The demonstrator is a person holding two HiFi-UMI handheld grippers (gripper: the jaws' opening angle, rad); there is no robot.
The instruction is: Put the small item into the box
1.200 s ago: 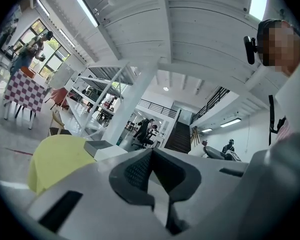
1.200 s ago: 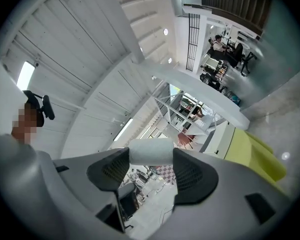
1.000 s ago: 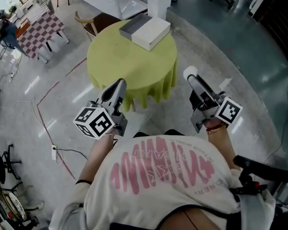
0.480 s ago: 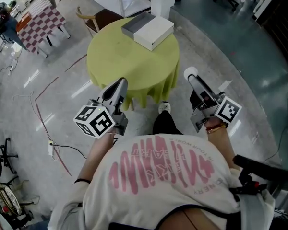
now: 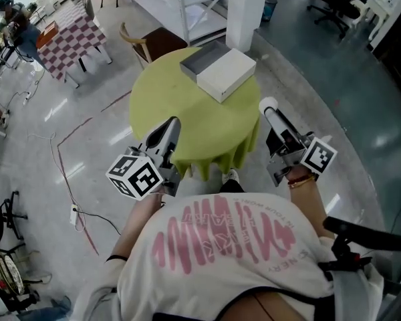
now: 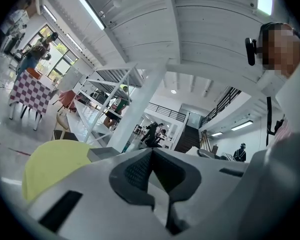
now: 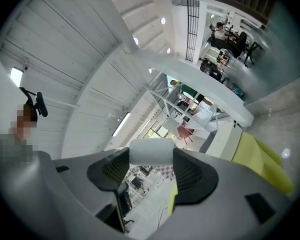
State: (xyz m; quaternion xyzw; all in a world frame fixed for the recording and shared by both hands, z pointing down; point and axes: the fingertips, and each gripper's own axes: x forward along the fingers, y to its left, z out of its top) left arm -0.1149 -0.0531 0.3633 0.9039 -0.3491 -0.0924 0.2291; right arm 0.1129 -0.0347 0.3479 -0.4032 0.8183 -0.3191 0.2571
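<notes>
White small item (image 7: pixel 150 151) sits clamped in our right gripper (image 5: pixel 270 110), left gripper (image 6: pixel 151 155) pinched closed on nothing, and the box (image 5: pixel 226 74) at the table's (image 5: pixel 180 105) far edge isn't reached yet.

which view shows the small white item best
The right gripper view: the small white item sits clamped in the right gripper. The head view shows only its end; the left gripper view misses it.

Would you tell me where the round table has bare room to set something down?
The table is bare over its whole near and left part, from the box to the near rim. Only the far right edge is crowded, where the box sits.
</notes>
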